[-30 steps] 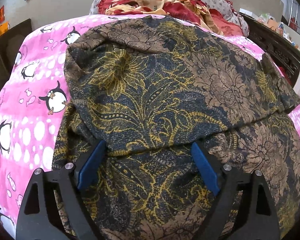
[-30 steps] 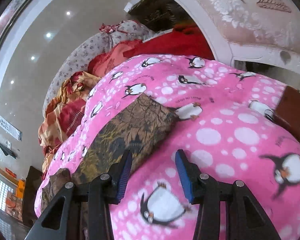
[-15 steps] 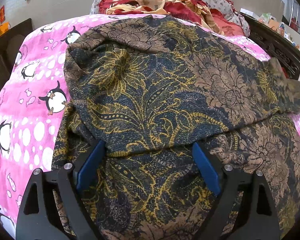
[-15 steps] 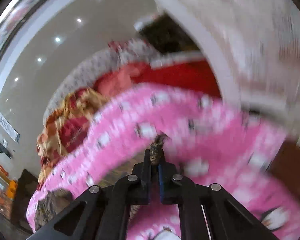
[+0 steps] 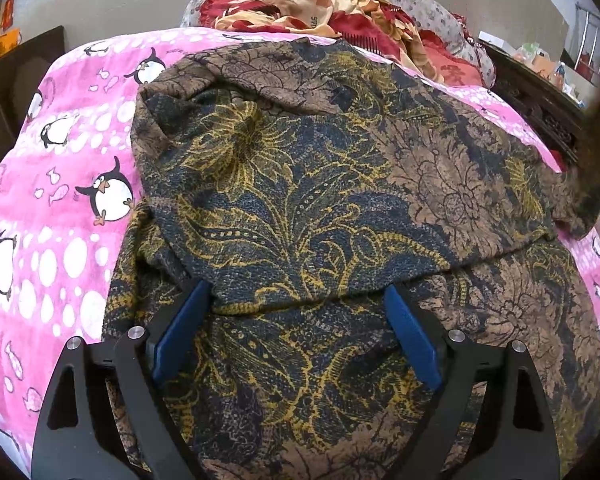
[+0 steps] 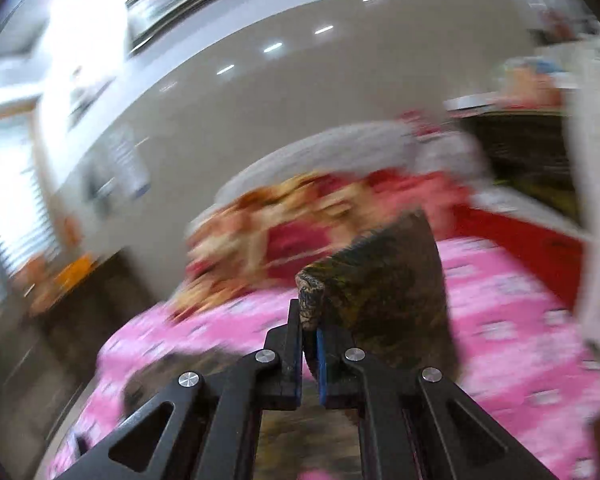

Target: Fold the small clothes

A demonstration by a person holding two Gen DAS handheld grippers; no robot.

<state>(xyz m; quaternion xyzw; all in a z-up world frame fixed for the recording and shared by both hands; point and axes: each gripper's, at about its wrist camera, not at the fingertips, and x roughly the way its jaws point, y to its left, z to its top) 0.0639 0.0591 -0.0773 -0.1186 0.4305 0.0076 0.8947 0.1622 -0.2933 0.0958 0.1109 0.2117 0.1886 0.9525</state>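
Spread over the pink fleece blanket with penguin print (image 5: 72, 240): a dark, floral-patterned knit garment in brown, navy and mustard (image 5: 320, 208), covering most of the blanket's middle. One fold looks already made, judging by the upper layer whose edge crosses the garment just ahead of the left gripper (image 5: 296, 320). Left gripper held wide open low over the near part of the garment, blue pads either side of that fold edge, pinching nothing.

At the garment's right end, a corner raised off the blanket, clamped between the closed pads of the right gripper (image 6: 310, 336); cloth trailing down from the pinch to the blanket in the right wrist view. Strong blur there, so the exact piece held (sleeve or hem corner) cannot be told.

Probably mid-task: a second fold under way, with the lifted corner yet to be carried across and laid on the garment's middle. Left to do, by the look of it: laying that flap down, smoothing, perhaps one more fold to a compact bundle. Beyond the blanket's far edge, a heap of red and orange patterned bedding (image 5: 320, 4), apart from the garment.
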